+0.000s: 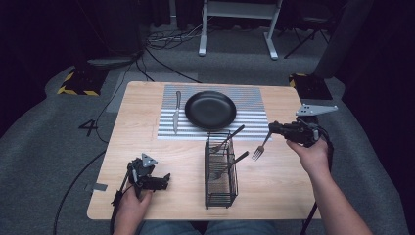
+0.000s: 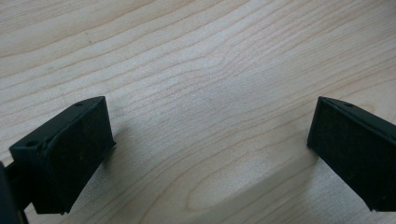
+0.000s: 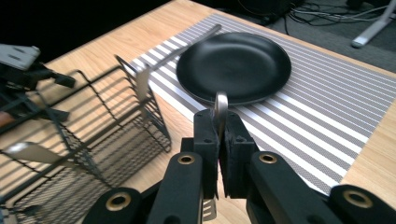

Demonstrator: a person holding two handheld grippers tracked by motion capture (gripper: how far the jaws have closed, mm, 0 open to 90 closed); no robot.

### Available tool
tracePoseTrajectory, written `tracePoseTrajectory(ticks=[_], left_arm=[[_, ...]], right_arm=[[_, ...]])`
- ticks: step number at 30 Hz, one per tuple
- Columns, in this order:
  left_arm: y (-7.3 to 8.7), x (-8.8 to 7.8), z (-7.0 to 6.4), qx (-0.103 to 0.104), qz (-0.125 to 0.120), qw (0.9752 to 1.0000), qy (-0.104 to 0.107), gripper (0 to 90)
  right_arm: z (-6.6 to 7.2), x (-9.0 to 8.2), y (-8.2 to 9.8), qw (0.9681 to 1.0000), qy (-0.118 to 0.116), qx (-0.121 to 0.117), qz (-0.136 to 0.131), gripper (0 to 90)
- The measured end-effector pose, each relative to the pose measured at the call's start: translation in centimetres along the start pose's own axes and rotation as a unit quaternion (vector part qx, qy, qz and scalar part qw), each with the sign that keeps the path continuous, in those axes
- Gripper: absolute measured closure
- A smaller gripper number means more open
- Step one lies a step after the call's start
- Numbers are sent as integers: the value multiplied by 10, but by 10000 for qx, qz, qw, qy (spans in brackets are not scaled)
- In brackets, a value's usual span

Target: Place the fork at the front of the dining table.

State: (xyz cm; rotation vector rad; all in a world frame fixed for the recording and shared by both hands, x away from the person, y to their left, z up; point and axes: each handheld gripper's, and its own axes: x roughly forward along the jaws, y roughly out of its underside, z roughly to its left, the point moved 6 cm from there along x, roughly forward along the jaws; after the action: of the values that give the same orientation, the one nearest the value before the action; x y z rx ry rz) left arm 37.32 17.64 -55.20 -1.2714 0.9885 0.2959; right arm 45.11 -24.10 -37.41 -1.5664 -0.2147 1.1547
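My right gripper (image 1: 272, 130) hovers above the table's right side, shut on the handle of a silver fork (image 1: 259, 148) whose tines hang down to the left. In the right gripper view the jaws (image 3: 220, 135) pinch the fork handle (image 3: 220, 106), whose end sticks up between them. Just left of the fork stands a black wire basket (image 1: 220, 171) with two utensils (image 1: 229, 139) leaning in it. A black plate (image 1: 210, 109) lies on the striped placemat (image 1: 249, 122), with a knife (image 1: 176, 113) to its left. My left gripper (image 1: 159, 182) rests open on the wood (image 2: 205, 140), nothing between its pads.
The wire basket (image 3: 93, 135) is close on the left in the right gripper view, with the plate (image 3: 233, 65) ahead. Bare wood lies between the basket and the table's right edge (image 1: 306, 161). Cables and a desk frame sit on the floor beyond the table.
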Motion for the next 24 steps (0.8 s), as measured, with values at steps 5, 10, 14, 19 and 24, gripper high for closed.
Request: tracePoseTrajectory(ticks=[5,10,14,19,24], left_arm=[[0,0,0,8,6,10000,5,2],[0,0,0,7,6,10000,4,2],[0,0,0,6,-2,10000,-6,2],[0,0,0,-6,-2,10000,-1,2],[0,0,0,-5,-1,10000,-1,2]], right_arm=[[-1,12,5,9999,24,4,103,862],[4,18,10,9999,-83,20,129,862],[10,23,12,9997,-177,-38,159,861],[11,28,15,9995,-270,13,185,861],[12,36,16,9990,-371,19,243,860]])
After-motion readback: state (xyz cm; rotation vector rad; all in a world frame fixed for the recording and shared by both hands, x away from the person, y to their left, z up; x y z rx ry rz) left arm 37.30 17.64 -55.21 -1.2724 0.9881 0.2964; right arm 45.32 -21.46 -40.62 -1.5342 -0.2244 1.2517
